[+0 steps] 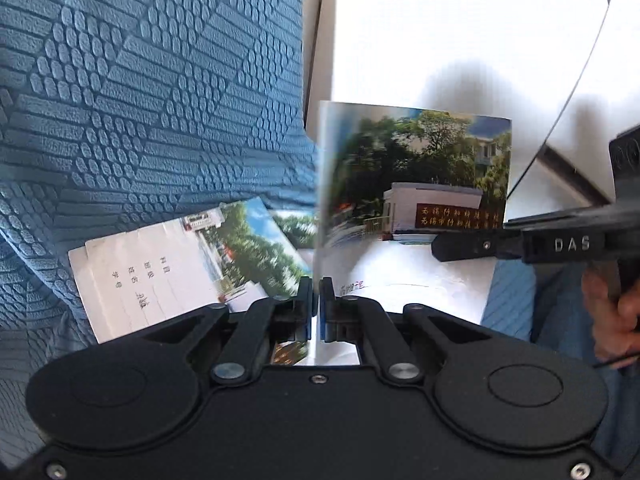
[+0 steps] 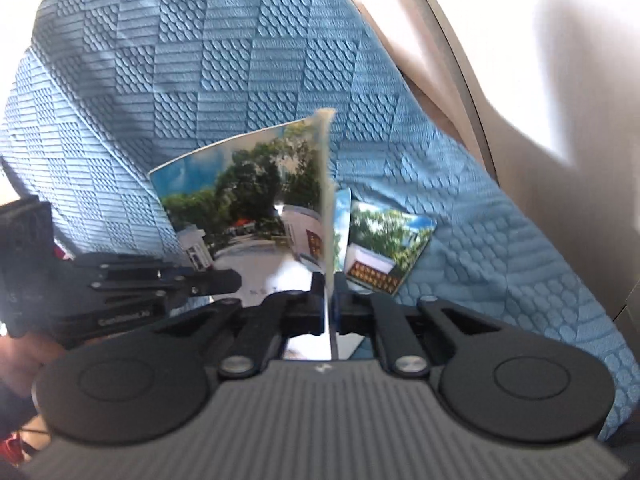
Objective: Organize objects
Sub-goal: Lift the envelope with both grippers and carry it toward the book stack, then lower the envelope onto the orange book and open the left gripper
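Observation:
A thin notebook with a photo cover of trees and a gatehouse [image 1: 416, 176] stands upright above the bed. My left gripper [image 1: 316, 296] is shut on its lower edge. My right gripper [image 1: 438, 246] comes in from the right and pinches the cover's lower right part. In the right wrist view the same notebook [image 2: 248, 192] stands edge-on, with my right gripper [image 2: 329, 294] shut on it and my left gripper [image 2: 236, 280] gripping it from the left. More notebooks of the same kind [image 1: 160, 272] [image 2: 390, 252] lie flat on the bedspread behind it.
A blue textured bedspread [image 1: 140, 100] [image 2: 200, 80] covers the surface. A white wall or panel [image 1: 440, 40] [image 2: 560, 80] borders it on the right. A person's hand [image 1: 616, 320] holds the right gripper's handle.

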Available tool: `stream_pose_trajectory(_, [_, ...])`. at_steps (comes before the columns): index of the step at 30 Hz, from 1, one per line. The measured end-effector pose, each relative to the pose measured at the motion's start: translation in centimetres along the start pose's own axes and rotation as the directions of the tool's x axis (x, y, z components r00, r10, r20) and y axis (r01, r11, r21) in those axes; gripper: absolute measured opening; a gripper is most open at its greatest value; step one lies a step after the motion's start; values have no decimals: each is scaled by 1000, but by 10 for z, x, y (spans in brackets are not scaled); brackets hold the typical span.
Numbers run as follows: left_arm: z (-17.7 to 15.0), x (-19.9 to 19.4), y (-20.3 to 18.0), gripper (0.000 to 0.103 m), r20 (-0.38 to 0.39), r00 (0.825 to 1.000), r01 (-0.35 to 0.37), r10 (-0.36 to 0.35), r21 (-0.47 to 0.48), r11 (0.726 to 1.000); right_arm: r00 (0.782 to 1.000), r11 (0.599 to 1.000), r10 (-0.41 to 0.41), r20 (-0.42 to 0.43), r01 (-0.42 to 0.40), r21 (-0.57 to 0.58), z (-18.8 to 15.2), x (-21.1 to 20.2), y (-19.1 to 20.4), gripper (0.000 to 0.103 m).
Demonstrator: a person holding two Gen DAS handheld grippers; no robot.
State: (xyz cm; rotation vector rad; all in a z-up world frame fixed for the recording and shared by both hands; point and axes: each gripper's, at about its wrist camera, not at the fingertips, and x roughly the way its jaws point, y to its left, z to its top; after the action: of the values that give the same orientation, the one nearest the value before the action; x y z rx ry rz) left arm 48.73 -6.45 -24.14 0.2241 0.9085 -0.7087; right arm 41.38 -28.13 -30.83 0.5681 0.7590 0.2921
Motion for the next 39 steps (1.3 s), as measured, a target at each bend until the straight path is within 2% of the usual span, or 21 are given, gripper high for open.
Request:
stream_pose_trajectory(8, [6, -36, -17, 2, 38, 999, -2, 6, -101, 995, 999, 994, -41, 26, 44, -102, 26, -37, 28, 4])
stream_pose_trajectory(13, [-14, -67, -26, 2, 42, 999, -15, 25, -223, 975, 1000, 993, -17, 0, 17, -119, 25, -53, 41, 5])
stream_pose_trajectory(15, [-26, -80, -31, 2, 38, 997, -51, 62, -250, 967, 1000, 991, -8, -23, 5, -134, 21, -58, 50, 4])
stream_pose_trajectory(18, [-49, -105, -32, 2, 29, 998, -51, 64, -330, 943, 998, 987, 2, -69, -13, -159, 14, -62, 66, 4])
stream_pose_trajectory(25, [-87, -177, -31, 2, 12, 991, -118, 136, -430, 895, 983, 972, 38, -178, -78, -221, -3, -71, 115, 4])
stream_pose_trajectory(30, [-104, -221, -24, 2, 18, 986, -135, 167, -503, 854, 971, 960, 58, -232, -118, -254, -13, -77, 156, 4])
stream_pose_trajectory(35, [-126, -242, -17, 2, 14, 986, -131, 168, -561, 818, 958, 955, 64, -279, -140, -262, -23, -79, 177, 4])
stream_pose_trajectory(39, [-148, -237, -13, 2, -15, 984, -151, 176, -585, 797, 946, 954, 56, -319, -145, -263, -39, -70, 182, 4])
